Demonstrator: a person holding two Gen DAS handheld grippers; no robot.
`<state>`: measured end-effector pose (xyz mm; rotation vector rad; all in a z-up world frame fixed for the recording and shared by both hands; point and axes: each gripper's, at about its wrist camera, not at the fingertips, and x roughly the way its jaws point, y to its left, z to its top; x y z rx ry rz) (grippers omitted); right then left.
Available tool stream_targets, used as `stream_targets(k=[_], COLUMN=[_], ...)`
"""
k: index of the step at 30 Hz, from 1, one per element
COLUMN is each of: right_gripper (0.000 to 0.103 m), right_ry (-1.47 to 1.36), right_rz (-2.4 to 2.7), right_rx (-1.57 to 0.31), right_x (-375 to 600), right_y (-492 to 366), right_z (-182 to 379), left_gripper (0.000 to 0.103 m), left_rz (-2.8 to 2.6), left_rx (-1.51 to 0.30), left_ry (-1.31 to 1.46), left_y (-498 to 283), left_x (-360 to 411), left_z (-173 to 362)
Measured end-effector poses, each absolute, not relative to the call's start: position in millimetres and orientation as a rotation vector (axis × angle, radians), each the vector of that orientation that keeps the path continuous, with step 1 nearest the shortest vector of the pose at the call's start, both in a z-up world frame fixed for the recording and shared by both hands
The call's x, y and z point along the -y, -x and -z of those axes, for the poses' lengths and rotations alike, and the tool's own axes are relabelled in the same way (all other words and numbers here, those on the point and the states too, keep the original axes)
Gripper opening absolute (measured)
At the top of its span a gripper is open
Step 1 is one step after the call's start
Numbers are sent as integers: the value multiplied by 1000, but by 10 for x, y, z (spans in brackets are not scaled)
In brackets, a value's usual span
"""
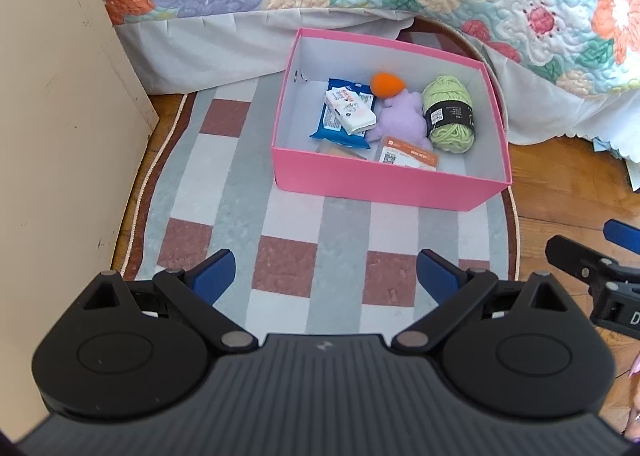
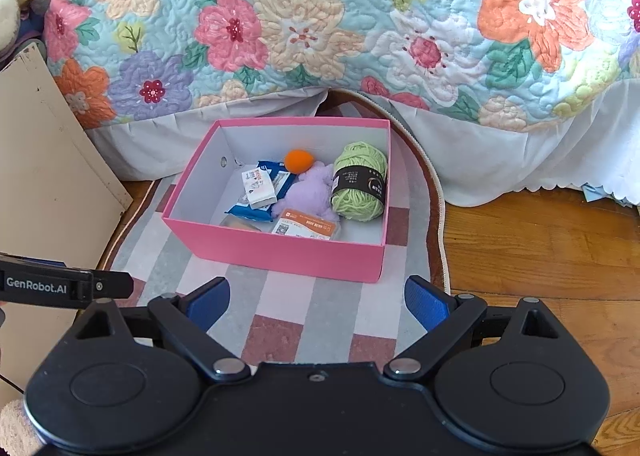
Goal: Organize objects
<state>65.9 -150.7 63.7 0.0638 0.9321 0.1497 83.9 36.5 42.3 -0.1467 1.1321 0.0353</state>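
Everything to be sorted looks gathered in the pink box (image 1: 384, 180) at the centre of the frame, on the rug (image 1: 224, 184) beside the bed (image 2: 320, 16) — green yarn (image 2: 360, 182), purple plush toy (image 2: 310, 192), orange ball (image 2: 298, 160) and a few packets. If a lid is wanted (none is visible), bring it down level. Otherwise, approach from above and avoid dragging the box. The left tool (image 1: 325, 280) and right tool (image 2: 318, 302) hover near it, fingers spread wide, gripping nothing.
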Motion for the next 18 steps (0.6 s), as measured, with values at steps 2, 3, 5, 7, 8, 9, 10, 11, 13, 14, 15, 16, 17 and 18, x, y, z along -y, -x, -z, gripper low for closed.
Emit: stream_targets(k=[2,3,5,7,8,9,10,11,13,14,15,16,17,18], right_gripper=[96,96,96,96,96,96,96,96,96,96,96,96,96,96], right_ry=[-57,-57,-64,-61,-55,-53,-54,-58,-65,-66,-68,-66,-60,-53], right_rz=[-145,-140,-135,-135,-131,-123,-117,-113,-111,-109,-108,-109,-112,-113], right_rx=[-931,-936,-946,-955,-959,-958,-953,-951,-953,-957,-958,-958,-958,-957], right_x=[1509,1511,1531,1544,1551,1557,1565,1575,1595,1603,1606,1603,1600,1592], right_y=[-655,-658,-669,-679,-687,-688,-684,-685,-690,-693,-692,-687,-684,-675], right_z=[-638,-631,-610,-585,-575,-575,-580,-582,-579,-573,-571,-572,-573,-577], left_gripper=[98,98,98,98,98,98,98,98,98,98,98,98,98,98], left_rz=[-45,-44,-42,-48,-46,-43,-43,-44,-41,-38,-36,-35,-35,-35], left_rx=[-1138,-1141,-1139,-1151,-1153,-1152,-1153,-1154,-1159,-1162,-1161,-1161,-1160,-1161], left_ry=[148,149,147,136,133,131,128,124,111,108,106,102,96,88], left_y=[-841,-843,-835,-839,-843,-849,-847,-841,-837,-841,-845,-846,-843,-839], left_x=[-370,-374,-368,-356,-347,-341,-331,-322,-300,-289,-281,-271,-261,-252], left_z=[-417,-414,-413,-395,-394,-394,-393,-389,-378,-379,-382,-385,-387,-387])
